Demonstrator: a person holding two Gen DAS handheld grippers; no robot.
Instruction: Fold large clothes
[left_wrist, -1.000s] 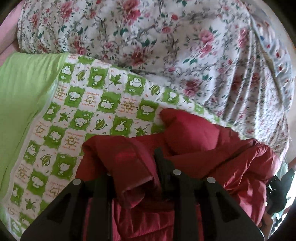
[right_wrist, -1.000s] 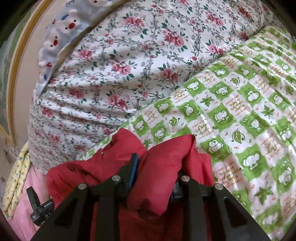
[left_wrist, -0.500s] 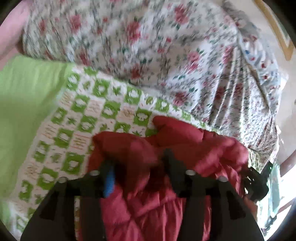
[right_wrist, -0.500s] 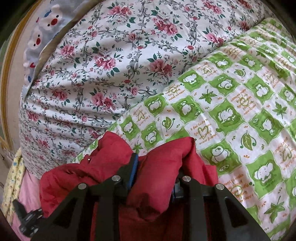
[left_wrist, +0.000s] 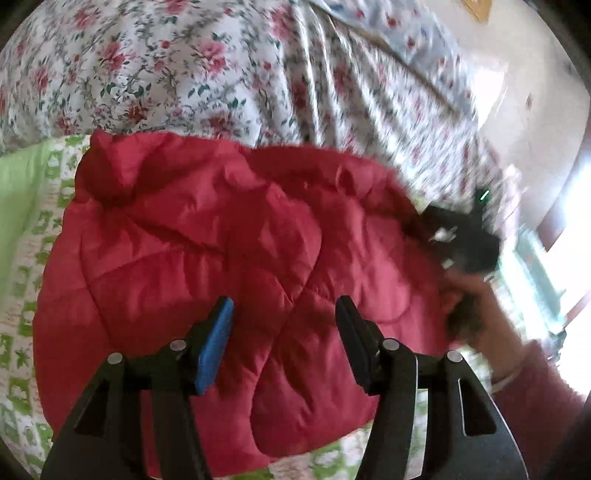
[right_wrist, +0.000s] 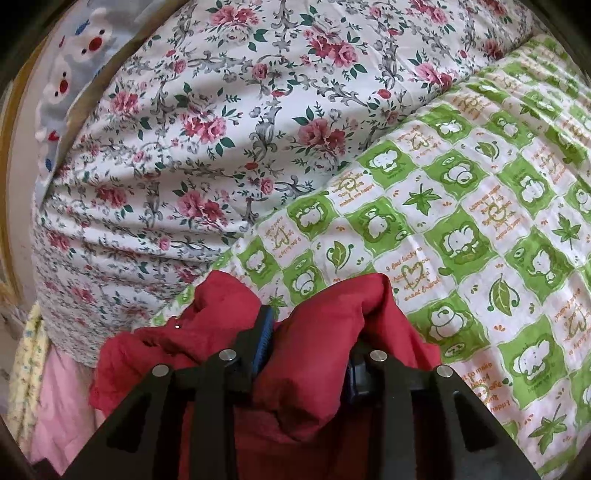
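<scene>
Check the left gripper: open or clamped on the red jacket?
Open. The left gripper has just let go; its jaws stand apart above the red jacket, nothing pinched between them.

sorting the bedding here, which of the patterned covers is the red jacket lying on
The red jacket lies on the green-and-white checked cover with leaves and animals, not the rose-print floral one behind it.

The right side of the left wrist view is smeared by motion: the right gripper (left_wrist: 461, 236) and the hand (left_wrist: 476, 295) on it are only a dark blur. The red padded jacket (left_wrist: 207, 240) runs off the bottom edge behind the left gripper (left_wrist: 282, 314), hiding its lower part.
</scene>
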